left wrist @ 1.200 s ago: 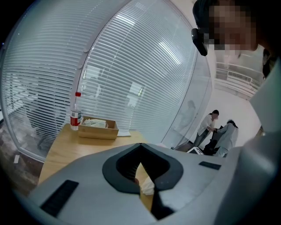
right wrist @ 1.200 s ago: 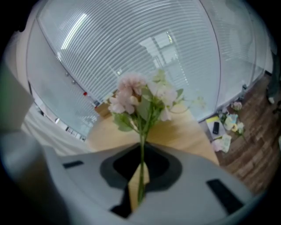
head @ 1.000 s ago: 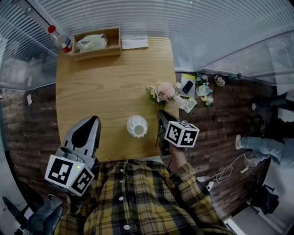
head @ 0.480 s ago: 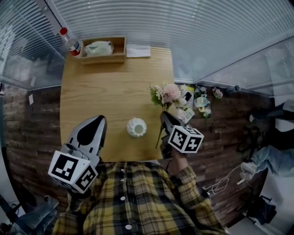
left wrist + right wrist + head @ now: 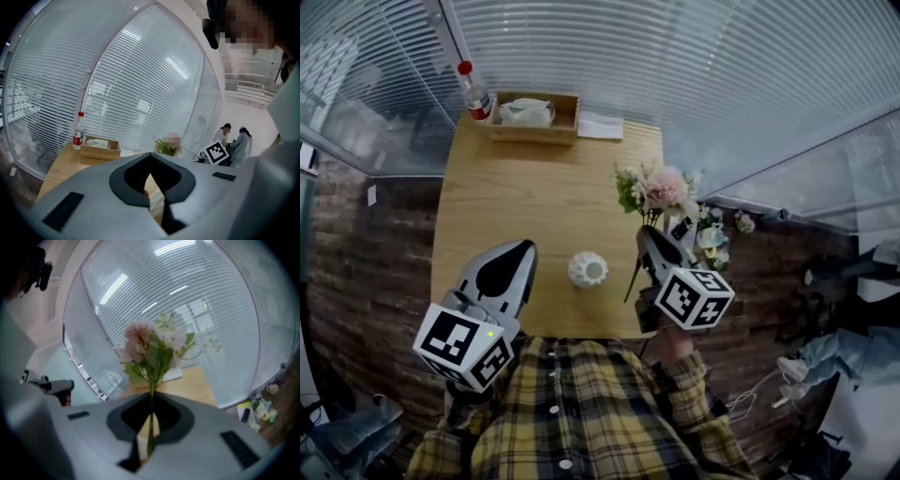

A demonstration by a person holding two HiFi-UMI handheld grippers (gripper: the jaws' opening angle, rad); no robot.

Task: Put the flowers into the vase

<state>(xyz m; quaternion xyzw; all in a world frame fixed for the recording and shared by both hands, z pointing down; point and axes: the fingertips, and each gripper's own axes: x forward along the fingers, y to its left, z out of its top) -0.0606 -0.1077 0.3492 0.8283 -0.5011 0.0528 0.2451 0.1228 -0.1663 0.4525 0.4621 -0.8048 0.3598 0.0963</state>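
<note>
A small white ribbed vase (image 5: 588, 270) stands on the wooden table (image 5: 506, 206) near its front edge. My right gripper (image 5: 645, 232) is to the right of the vase and is shut on the thin green stem (image 5: 151, 427) of a bunch of pink and white flowers (image 5: 656, 190). The flowers (image 5: 152, 350) stand upright above the jaws, lifted clear of the table. My left gripper (image 5: 523, 246) hovers left of the vase with its jaws together and nothing in them. Through the gap behind its tips (image 5: 150, 157) a bit of the vase (image 5: 157, 204) shows.
At the table's far edge are a wooden box (image 5: 532, 114) with a pale cloth in it, a red-capped bottle (image 5: 472, 90) and a white paper (image 5: 600, 125). More flowers and a phone (image 5: 711, 234) lie on the floor to the right. Glass walls with blinds surround the table.
My right gripper has risen with the flowers, lifting them off the table and standing them more upright. The left gripper has hardly moved.
</note>
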